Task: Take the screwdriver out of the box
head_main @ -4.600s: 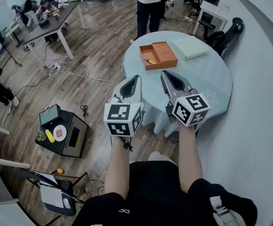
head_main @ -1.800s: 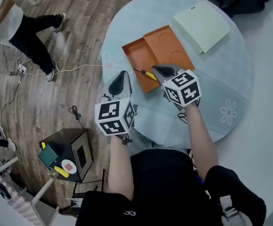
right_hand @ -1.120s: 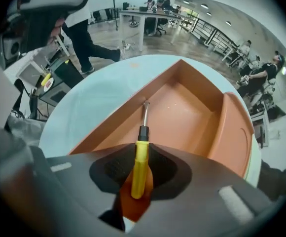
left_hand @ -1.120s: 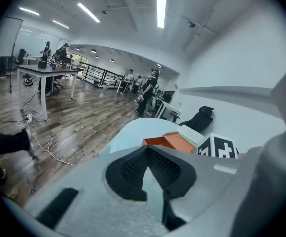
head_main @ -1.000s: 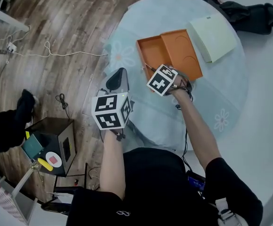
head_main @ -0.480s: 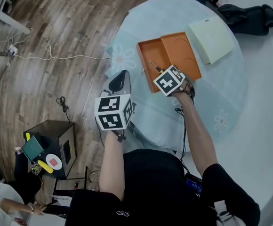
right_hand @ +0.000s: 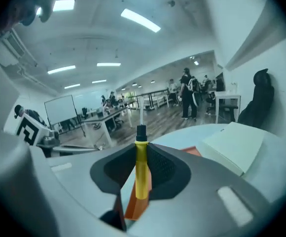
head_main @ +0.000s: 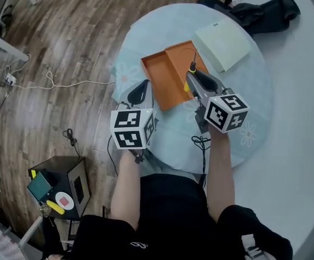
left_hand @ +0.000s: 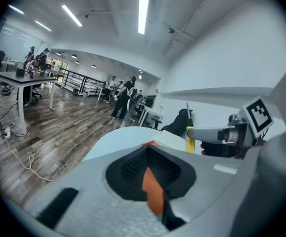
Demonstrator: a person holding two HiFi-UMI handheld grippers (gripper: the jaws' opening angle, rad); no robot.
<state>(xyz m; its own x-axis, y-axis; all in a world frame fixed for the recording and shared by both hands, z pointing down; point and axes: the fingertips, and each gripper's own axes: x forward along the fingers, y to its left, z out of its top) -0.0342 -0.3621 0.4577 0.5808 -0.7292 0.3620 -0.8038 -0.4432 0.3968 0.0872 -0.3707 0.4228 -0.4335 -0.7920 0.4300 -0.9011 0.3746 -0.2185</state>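
A yellow-handled screwdriver [right_hand: 141, 168] with a black collar and thin shaft stands upright between the jaws of my right gripper [right_hand: 142, 179], which is shut on it. In the head view the right gripper [head_main: 191, 80] holds the screwdriver [head_main: 190, 69] above the open orange box [head_main: 170, 76], shaft pointing away from me. The box looks empty and lies on the round light-blue table [head_main: 254, 91]. My left gripper [head_main: 139, 91] hovers over the table's near left edge, jaws shut with nothing between them. In the left gripper view the screwdriver [left_hand: 189, 135] shows at the right.
A pale green lid or pad [head_main: 222, 45] lies beyond the box. A dark jacket [head_main: 254, 7] sits past the table's far edge. A black case [head_main: 57, 183] stands on the wooden floor at lower left. Cables [head_main: 54, 83] run across the floor.
The right gripper has lifted out of the box with the screwdriver in its jaws and drawn back towards me. The left gripper has barely moved.
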